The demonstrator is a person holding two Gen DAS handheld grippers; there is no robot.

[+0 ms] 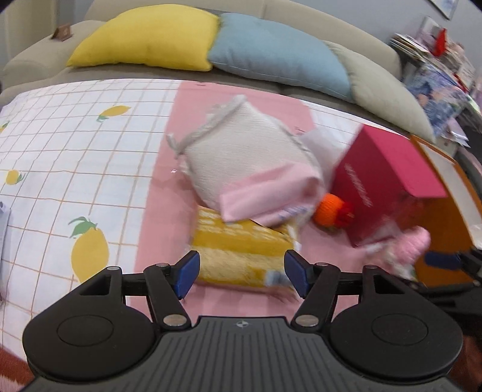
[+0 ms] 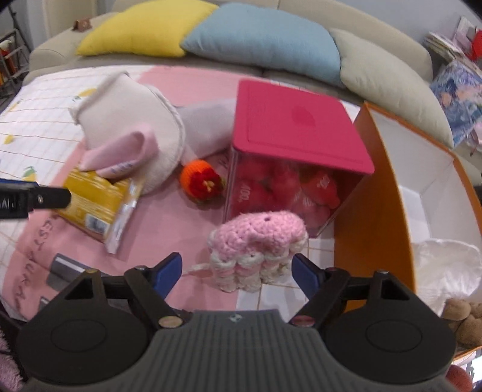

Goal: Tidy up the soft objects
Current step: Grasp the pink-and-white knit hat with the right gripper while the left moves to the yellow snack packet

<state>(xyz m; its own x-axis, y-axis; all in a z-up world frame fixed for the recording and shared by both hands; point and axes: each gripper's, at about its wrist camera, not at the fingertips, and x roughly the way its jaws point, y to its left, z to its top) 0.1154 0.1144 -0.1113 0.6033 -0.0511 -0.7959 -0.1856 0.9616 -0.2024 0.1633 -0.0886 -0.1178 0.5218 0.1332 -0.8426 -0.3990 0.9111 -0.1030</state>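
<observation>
Pink cloth (image 2: 168, 217) bears a pink-and-white crocheted piece (image 2: 256, 244)

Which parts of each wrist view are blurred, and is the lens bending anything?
Left wrist view: yellow package and red box smeared by motion; left gripper sharp. Right wrist view: pink crochet piece fairly clear, items behind softer. Both views: fisheye curves the sofa.

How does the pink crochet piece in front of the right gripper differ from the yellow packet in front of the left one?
The pink crochet piece is knitted yarn, pink on top with white loops beneath; the yellow packet is a flat printed pack. The crochet piece lies clear of other things beside the pink-lidded box; the packet is partly covered by the beige pouch. Both lie on the pink cloth, each framed by open jaws.
</observation>
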